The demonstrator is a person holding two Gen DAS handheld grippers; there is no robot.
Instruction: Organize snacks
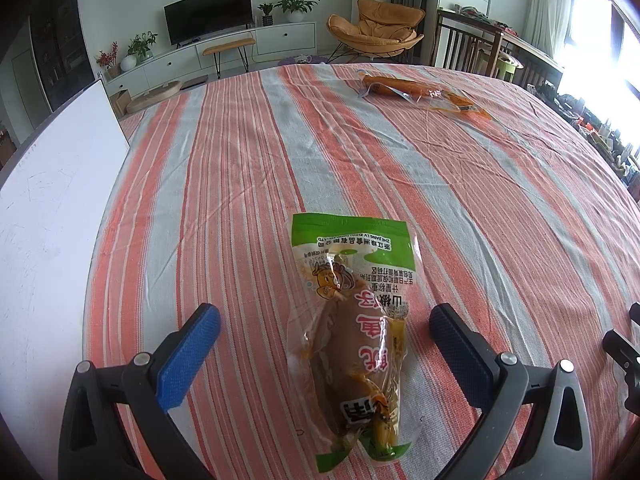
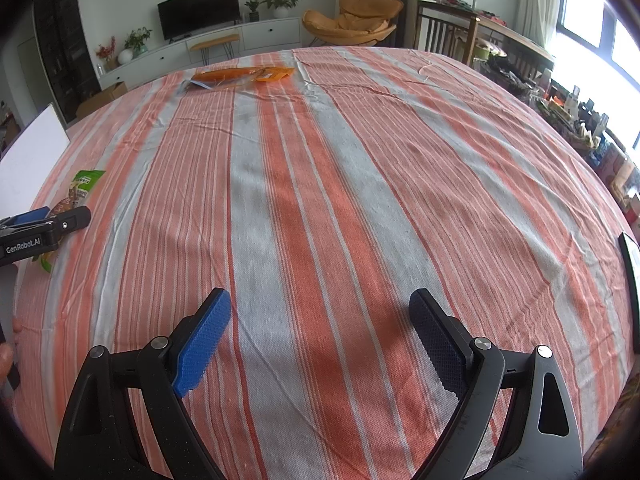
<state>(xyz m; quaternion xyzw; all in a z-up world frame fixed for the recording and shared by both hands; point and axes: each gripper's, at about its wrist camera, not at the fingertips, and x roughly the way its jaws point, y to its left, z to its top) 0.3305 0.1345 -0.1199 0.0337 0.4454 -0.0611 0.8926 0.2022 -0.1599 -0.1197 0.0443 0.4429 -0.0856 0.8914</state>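
Note:
A green and brown snack pack (image 1: 352,332) lies flat on the striped tablecloth (image 1: 460,200), between the open fingers of my left gripper (image 1: 324,344); the fingers stand apart from it on both sides. The pack also shows at the left edge of the right wrist view (image 2: 80,190), partly behind the left gripper (image 2: 44,228). An orange snack pack (image 1: 420,92) lies at the far side of the table; it also shows in the right wrist view (image 2: 240,74). My right gripper (image 2: 320,344) is open and empty over bare cloth.
A white board (image 1: 52,216) lies along the table's left side. A dark flat object (image 2: 630,280) sits at the right table edge. Beyond the table are a TV unit (image 1: 208,12), an orange chair (image 1: 376,32) and a cluttered sideboard by the window.

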